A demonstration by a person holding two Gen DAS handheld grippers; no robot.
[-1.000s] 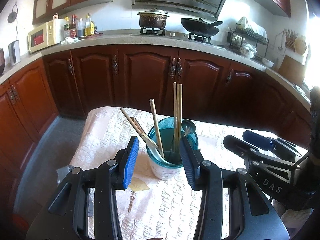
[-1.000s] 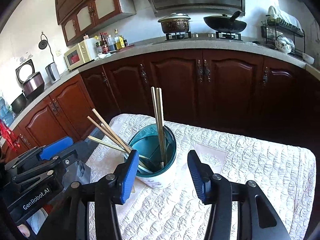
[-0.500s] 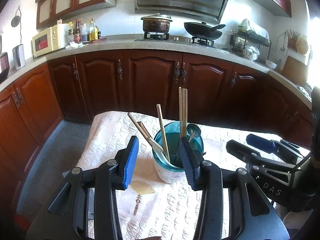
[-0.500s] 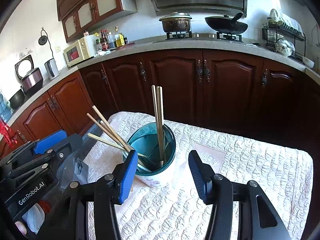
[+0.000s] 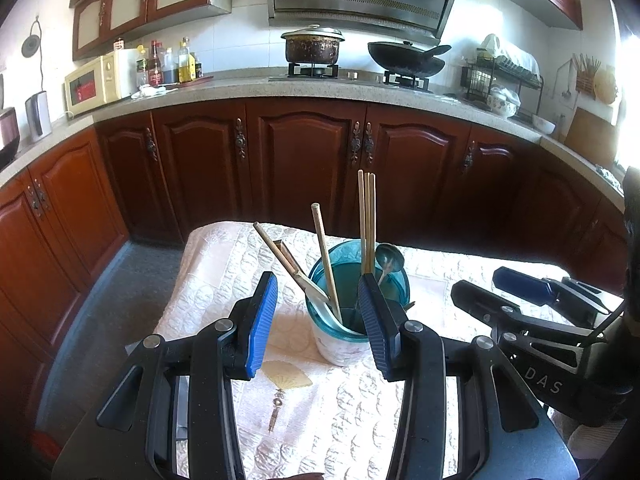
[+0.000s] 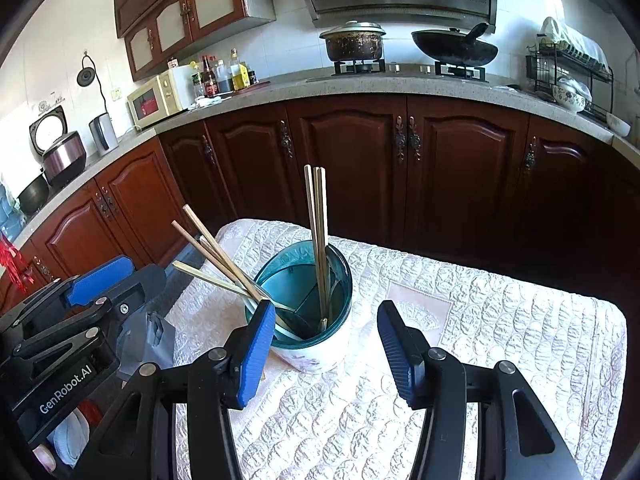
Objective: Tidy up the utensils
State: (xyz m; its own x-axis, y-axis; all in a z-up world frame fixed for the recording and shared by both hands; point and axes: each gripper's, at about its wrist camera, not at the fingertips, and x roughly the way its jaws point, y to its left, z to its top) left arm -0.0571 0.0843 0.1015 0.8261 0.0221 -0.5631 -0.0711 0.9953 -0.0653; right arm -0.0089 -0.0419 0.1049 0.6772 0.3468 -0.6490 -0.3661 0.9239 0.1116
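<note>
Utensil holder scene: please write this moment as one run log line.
utensil holder: upright on tablecloth | chopsticks: inside holder | spoon: inside holder | left gripper: open, empty | right gripper: open, empty

Two printed marks are showing clearly. In the left wrist view, white capitals reading "DAS" are standing on the black body of the right tongs (image 5: 516,280), off to the right of the left tongs (image 5: 318,322). In the right wrist view, white lettering reading "GenRobot.AI" is running along the black side plate of the left tongs (image 6: 120,276), low and to the left of the right tongs (image 6: 326,338). Labels are showing on the bottles (image 6: 218,76) far beyond the tongs, but they are staying too small to read.
</note>
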